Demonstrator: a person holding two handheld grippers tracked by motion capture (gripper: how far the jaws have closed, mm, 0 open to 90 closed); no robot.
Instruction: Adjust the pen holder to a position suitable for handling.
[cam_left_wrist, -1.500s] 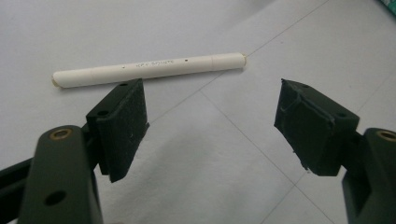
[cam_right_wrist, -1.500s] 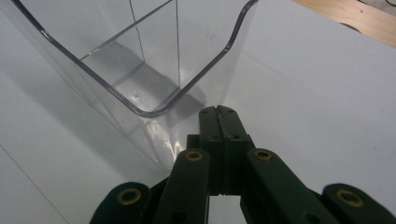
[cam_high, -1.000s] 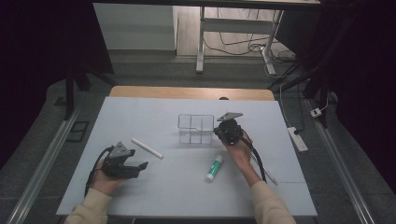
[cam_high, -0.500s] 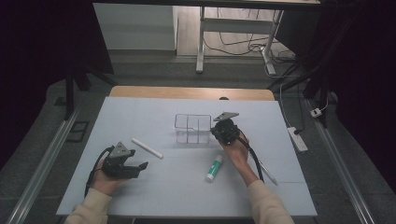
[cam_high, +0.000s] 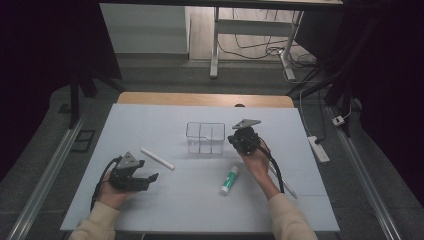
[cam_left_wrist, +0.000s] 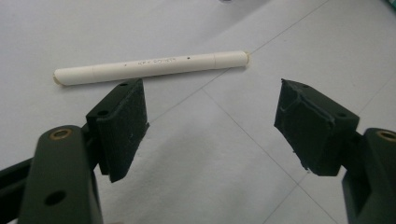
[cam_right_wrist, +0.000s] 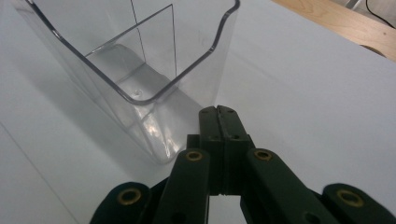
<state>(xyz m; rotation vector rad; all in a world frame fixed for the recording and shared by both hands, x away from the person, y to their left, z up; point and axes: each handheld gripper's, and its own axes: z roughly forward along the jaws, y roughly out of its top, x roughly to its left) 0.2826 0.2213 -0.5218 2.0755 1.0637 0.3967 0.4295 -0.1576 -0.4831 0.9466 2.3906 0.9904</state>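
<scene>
My right gripper (cam_high: 239, 142) sits just at the right side of the clear plastic organiser (cam_high: 205, 137), which stands upright near the middle of the counter (cam_high: 150, 120). In the right gripper view its jaws are pressed flat together, closed on nothing, with their tips at the foot of the organiser's (cam_right_wrist: 140, 79) near wall; I cannot tell whether they touch the plastic. The organiser is open at the top, with a thin divider inside that splits it into compartments, and nothing lies in the part I can see.

My left gripper (cam_high: 145, 179) rests low over the front left of the counter, held in the left hand (cam_high: 112, 192). Its jaws stand wide apart with only bare counter between them. The white marker (cam_high: 157, 158) lies flat just beyond them, and in the left gripper view the marker (cam_left_wrist: 149, 67) stretches across, apart from both pads (cam_left_wrist: 121, 126).

A glue stick (cam_high: 229, 180) with a green cap lies on the counter in front of the organiser, close to the right hand (cam_high: 255, 157) and to the left of the forearm. A pale pen (cam_high: 285, 182) lies on the other side of that forearm, beside the gripper's cable.
</scene>
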